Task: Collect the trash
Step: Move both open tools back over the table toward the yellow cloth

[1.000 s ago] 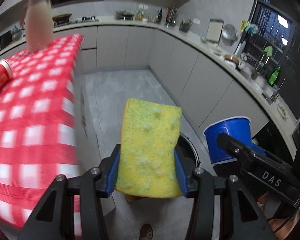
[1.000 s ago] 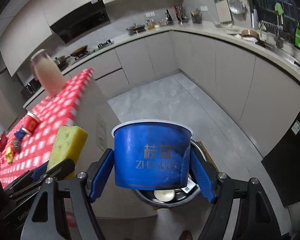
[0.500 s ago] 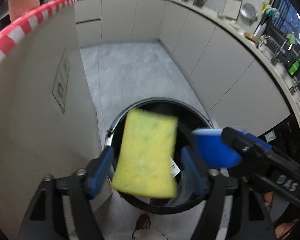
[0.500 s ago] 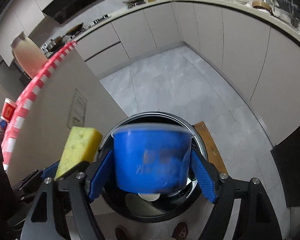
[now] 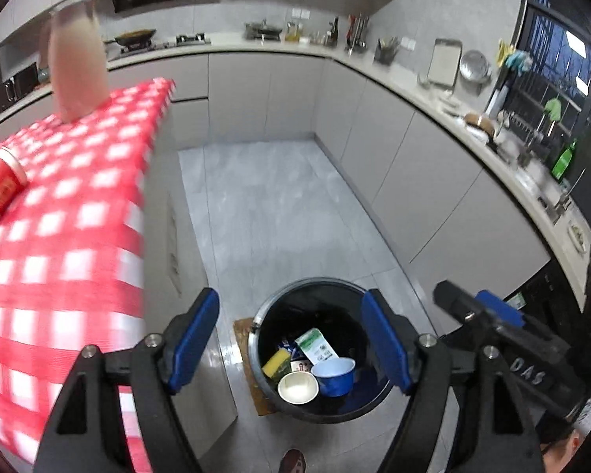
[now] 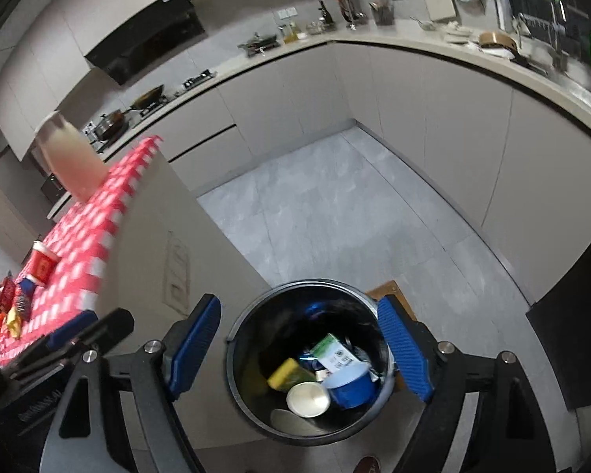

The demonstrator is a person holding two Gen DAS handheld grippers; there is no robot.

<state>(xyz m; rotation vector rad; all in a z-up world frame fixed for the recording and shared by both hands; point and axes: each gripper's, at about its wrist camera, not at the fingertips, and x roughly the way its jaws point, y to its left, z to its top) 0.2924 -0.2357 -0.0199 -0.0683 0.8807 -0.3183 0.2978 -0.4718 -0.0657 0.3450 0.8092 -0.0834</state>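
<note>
From the left wrist view, the left tool (image 5: 291, 339) stands wide with nothing between its blue pads, its jaws having just been opening. Below it on the floor sits the black trash bin (image 5: 264, 327), and inside lie the yellow sponge (image 5: 276, 362), the blue cup (image 5: 335, 374), a white bowl (image 5: 298, 387) and a green-and-white carton (image 5: 315, 345). To the left is the desk with its red checked cloth (image 5: 59, 236); a red cup (image 5: 2, 187) lies on its side there and a tall pale jug (image 5: 77, 67) stands at the far end. The right tool's arm shows at the right edge.

From the right wrist view, the right tool (image 6: 299, 345) is likewise wide and empty, its jaws having just been opening. The bin (image 6: 240, 339) lies between the pads, holding the sponge (image 6: 283, 372) near the left, the blue cup (image 6: 350, 388) on the right, touching the bowl (image 6: 308, 399). The checked desk (image 6: 94, 228) runs along the left.
</note>
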